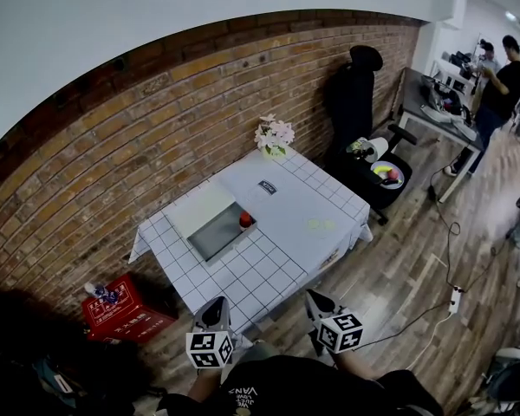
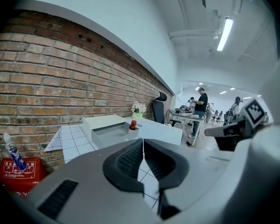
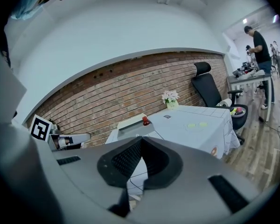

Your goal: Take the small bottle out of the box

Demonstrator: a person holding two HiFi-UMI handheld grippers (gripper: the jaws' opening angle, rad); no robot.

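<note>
Bottle placement matters most: the small bottle point(image 1: 245, 221), red and upright, stands inside the open box point(image 1: 210, 239), tucked into the corner nearest the middle of the bench point(image 1: 303, 206). In both gripper views its top shows above the box wall, so a grasp from above or from the open side looks workable without tipping the box. The white lid point(image 1: 198, 206) lies flat on the wall side of the box. That leaves the opening clear toward the person, which seems to be why the box is set that way.

A flower pot point(image 1: 274, 135) stands at the bench's far edge by the brick wall, well apart from the box and unlikely to hinder a reach. A red crate point(image 1: 126, 312) sits on the floor to the left, off the bench.

The left gripper point(image 1: 214, 308) and the right gripper point(image 1: 318, 305) are both held close to the person's body, short of the bench's near edge and well apart from the box. Each has its jaws clenched together with nothing between them, a sensible carrying posture for an approach. By my judgement the task has not yet reached the bottle, and whichever gripper goes in must first spread its jaws.
</note>
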